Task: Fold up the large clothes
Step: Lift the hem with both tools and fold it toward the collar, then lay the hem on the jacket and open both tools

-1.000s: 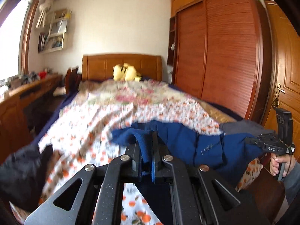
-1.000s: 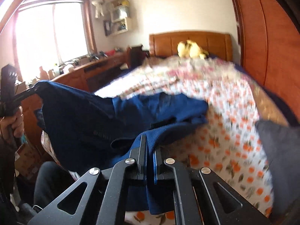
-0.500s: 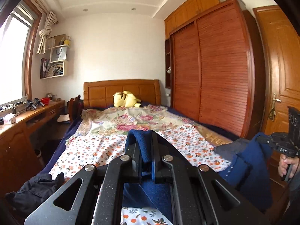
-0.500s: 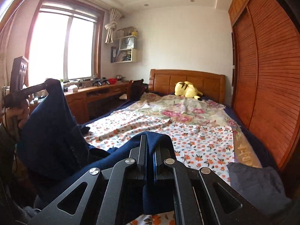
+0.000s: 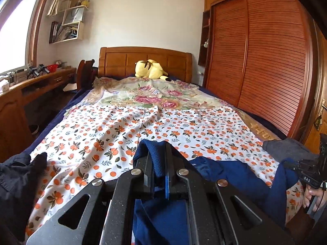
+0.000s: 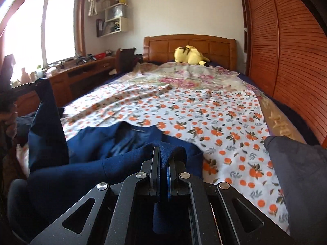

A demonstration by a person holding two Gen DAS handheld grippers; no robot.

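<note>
A navy blue jacket (image 6: 114, 147) lies partly spread on the near end of the bed, lining and collar showing. My left gripper (image 5: 158, 163) is shut on a fold of the jacket (image 5: 235, 173). My right gripper (image 6: 163, 163) is shut on another edge of it. In the left wrist view the right gripper (image 5: 294, 166) holds the fabric at the far right. In the right wrist view the left gripper (image 6: 37, 84) holds a corner up at the far left, and the cloth hangs down from it.
The bed has an orange-flowered sheet (image 5: 184, 126) and a wooden headboard (image 5: 143, 61) with a yellow plush toy (image 5: 150, 69). A grey garment (image 6: 298, 163) lies at the bed's right edge, a black one (image 5: 16, 175) at its left. A desk (image 5: 30, 85) runs along the left, a wardrobe (image 5: 265, 57) along the right.
Both grippers have come down from a raised position toward the bed. The jacket, hanging in the air half a second ago, now rests partly on the sheet.
</note>
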